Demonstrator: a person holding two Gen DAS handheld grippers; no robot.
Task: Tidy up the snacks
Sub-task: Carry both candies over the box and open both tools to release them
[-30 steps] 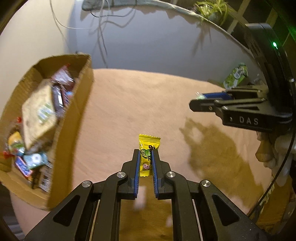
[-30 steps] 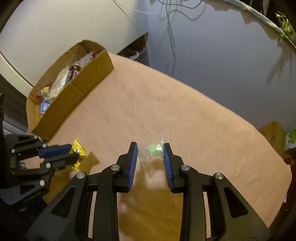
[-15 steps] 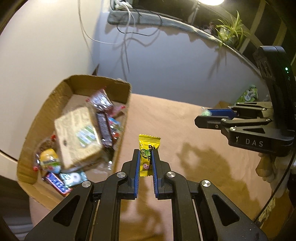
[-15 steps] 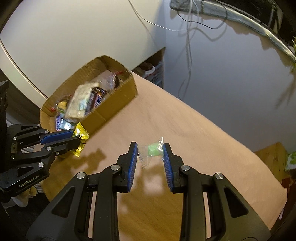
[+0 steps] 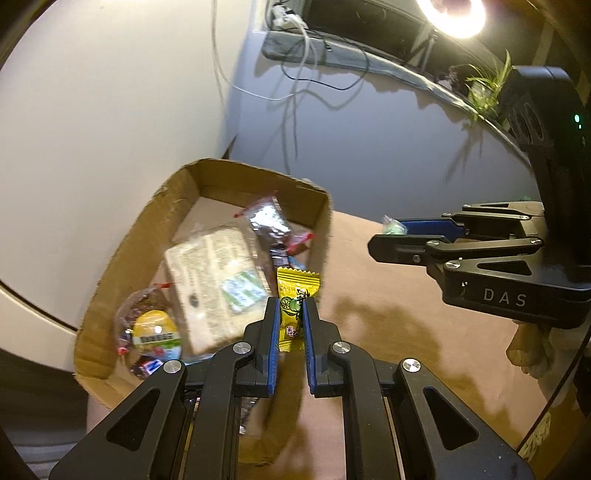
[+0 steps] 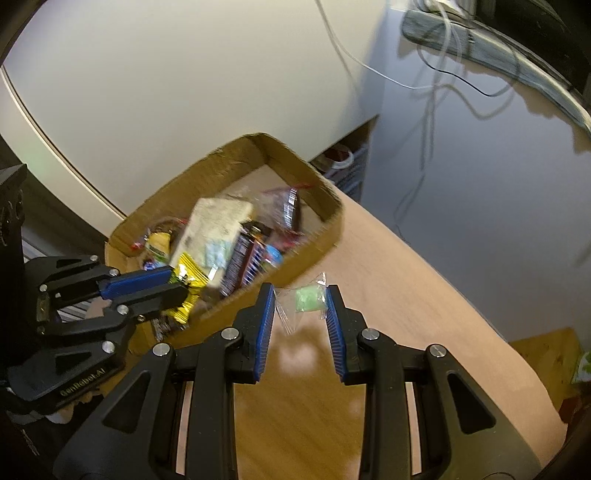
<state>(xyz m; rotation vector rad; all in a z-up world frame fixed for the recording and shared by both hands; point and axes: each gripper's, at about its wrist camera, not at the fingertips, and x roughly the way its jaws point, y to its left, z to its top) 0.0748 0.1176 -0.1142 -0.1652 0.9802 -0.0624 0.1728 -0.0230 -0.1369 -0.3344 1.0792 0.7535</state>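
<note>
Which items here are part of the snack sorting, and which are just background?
Job:
- yellow candy packet in left gripper
- clear packet with green candy in right gripper
- cardboard box of snacks
- snacks in it: pale cracker pack, yellow egg

Background:
- cables on the wall
- plant
- lamp

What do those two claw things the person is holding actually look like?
Both are black, angular frames with silver screws. Left gripper and right gripper have blue ribbed pads lining the fingers. White lettering marks their sides: "DAS" on the right, "GenRobot.AI" on the left.
</note>
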